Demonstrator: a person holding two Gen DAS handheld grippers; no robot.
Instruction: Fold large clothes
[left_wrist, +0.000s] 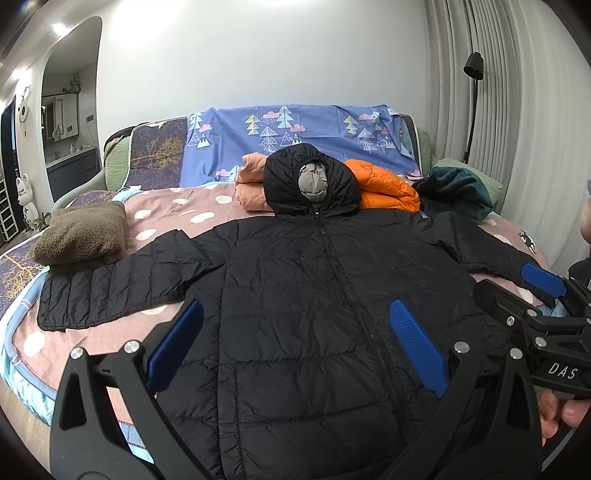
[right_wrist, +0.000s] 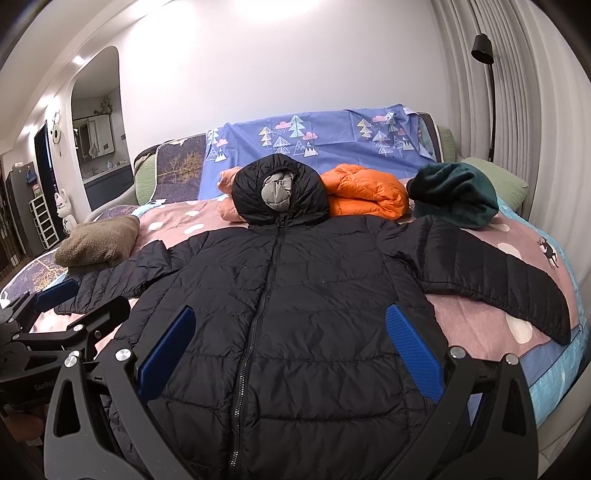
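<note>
Both grippers, left gripper and right gripper, hover with fingers spread wide, holding nothing. Black puffer jacket lies flat, zipped, sleeves out, at the bed's near edge. No folds yet, so everything's left. Folded orange jacket sits by the headboard.

A jacket is spread flat on the bed, front up, directly ahead of both sets of wide-apart jaws. Its hood lies furthest from the jaws, and one sleeve is stretched out to each side. Beyond the hood, three bundled garments are lined up. A cushion is placed behind the left sleeve.
</note>
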